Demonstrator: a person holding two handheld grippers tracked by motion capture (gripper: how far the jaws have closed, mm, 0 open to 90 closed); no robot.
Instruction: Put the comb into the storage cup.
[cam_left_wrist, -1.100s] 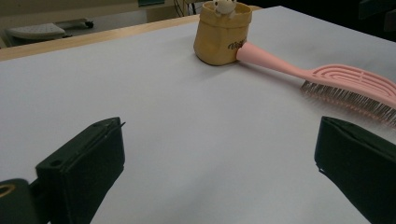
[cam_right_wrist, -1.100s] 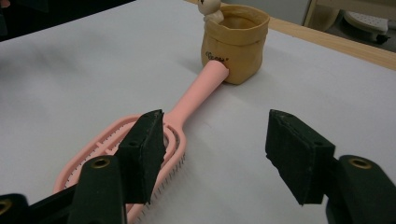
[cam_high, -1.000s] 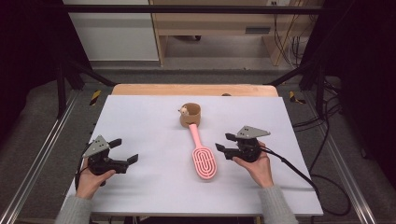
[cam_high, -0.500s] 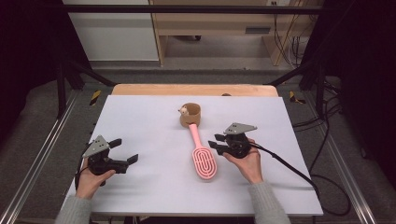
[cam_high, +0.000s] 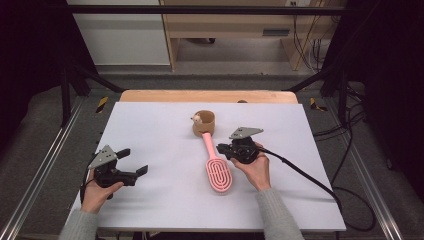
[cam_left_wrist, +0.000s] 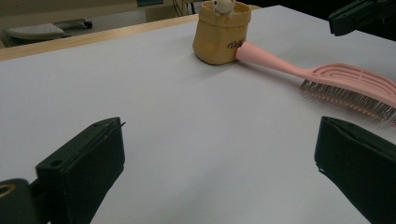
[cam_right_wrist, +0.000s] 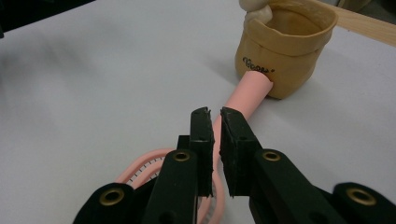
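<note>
Right gripper view showed the right gripper with its flat, matte black jaws nearly together around the smooth, round handle of the pink hairbrush; they had just been closing, with the handle in the narrow gap. The brush lay flat on the white table, its slotted oval head toward the person, its handle tip touching a small, soft tan pouch-shaped cup. Left gripper rested well apart, jaws wide and empty.
</note>
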